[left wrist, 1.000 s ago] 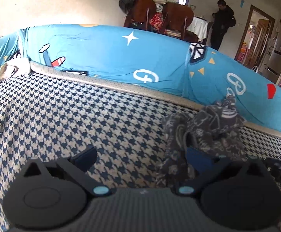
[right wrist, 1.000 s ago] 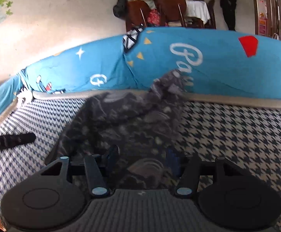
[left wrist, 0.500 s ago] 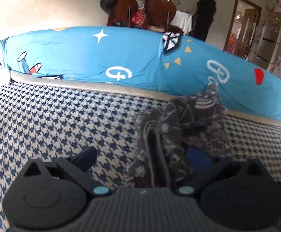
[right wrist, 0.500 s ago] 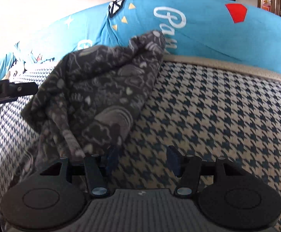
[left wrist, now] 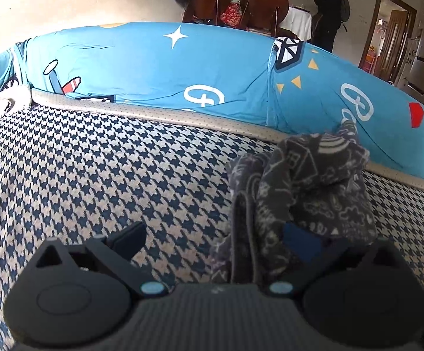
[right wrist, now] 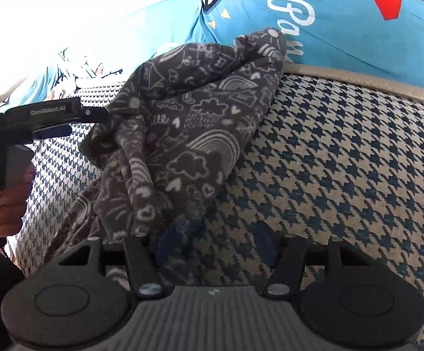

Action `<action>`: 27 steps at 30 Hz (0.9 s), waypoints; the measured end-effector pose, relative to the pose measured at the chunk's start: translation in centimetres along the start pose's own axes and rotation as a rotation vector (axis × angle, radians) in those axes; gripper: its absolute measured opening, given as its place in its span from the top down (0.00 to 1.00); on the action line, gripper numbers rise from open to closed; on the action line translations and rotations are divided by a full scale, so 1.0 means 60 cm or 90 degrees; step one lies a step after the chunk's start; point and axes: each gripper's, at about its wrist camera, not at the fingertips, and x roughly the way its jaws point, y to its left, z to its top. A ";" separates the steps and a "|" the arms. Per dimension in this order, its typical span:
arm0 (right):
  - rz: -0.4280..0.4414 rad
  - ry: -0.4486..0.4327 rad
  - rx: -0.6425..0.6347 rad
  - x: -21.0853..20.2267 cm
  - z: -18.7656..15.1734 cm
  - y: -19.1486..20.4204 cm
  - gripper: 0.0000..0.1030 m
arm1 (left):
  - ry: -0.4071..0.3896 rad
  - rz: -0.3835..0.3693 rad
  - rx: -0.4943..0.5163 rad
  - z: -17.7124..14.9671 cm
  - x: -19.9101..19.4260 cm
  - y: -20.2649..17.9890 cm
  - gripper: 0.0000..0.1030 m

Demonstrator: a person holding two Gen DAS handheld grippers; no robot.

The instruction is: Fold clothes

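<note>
Two views share one dark grey garment printed with white doodles, bunched on the blue-and-cream houndstooth seat cover below the bright blue cartoon-print cushion.

Only the left wrist view shows the room behind: brown chairs at 12 o'clock, a person in black at 1 o'clock.

Only the right wrist view shows the left gripper at 9 o'clock, lettered "GenRobot.AI", and on the cushion "Pa".

Left jaws are spread wide, cloth lying over one finger. The right gripper is released, its jaws apart beside the garment's edge.
</note>
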 end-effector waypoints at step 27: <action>0.111 -0.021 -0.008 -0.063 -0.039 0.030 0.83 | 0.020 0.005 -0.017 -0.006 0.021 0.005 0.00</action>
